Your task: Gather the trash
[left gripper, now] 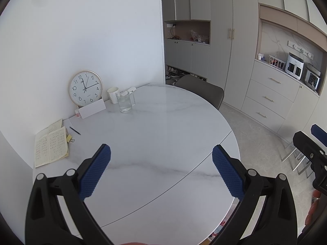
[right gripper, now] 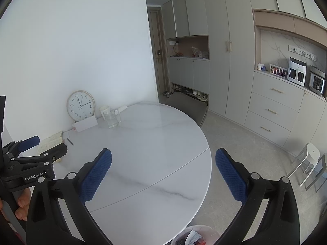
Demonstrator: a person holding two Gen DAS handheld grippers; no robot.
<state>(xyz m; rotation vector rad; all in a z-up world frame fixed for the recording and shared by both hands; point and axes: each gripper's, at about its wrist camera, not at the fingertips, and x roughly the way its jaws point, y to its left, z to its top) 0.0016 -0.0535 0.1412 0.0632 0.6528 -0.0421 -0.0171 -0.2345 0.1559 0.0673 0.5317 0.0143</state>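
My left gripper point(left gripper: 161, 155) is open and empty, held above the round white marble table point(left gripper: 163, 126). My right gripper point(right gripper: 163, 159) is open and empty above the table's right edge point(right gripper: 206, 143). A trash bin point(right gripper: 196, 236) with crumpled paper and wrappers stands on the floor below the table's near edge, in the right wrist view. The left gripper shows at the left of the right wrist view point(right gripper: 30, 149), and the right gripper at the right edge of the left wrist view point(left gripper: 312, 145). No loose trash shows on the table.
At the table's far left stand a wall clock point(left gripper: 85, 88), a white card point(left gripper: 93, 108), a white mug point(left gripper: 113, 95), a glass jug point(left gripper: 124, 102), an open notebook point(left gripper: 51, 145), a pen point(left gripper: 75, 130) and a yellow clip point(left gripper: 69, 138). A grey chair point(left gripper: 202, 91) stands behind the table. Cabinets line the right wall.
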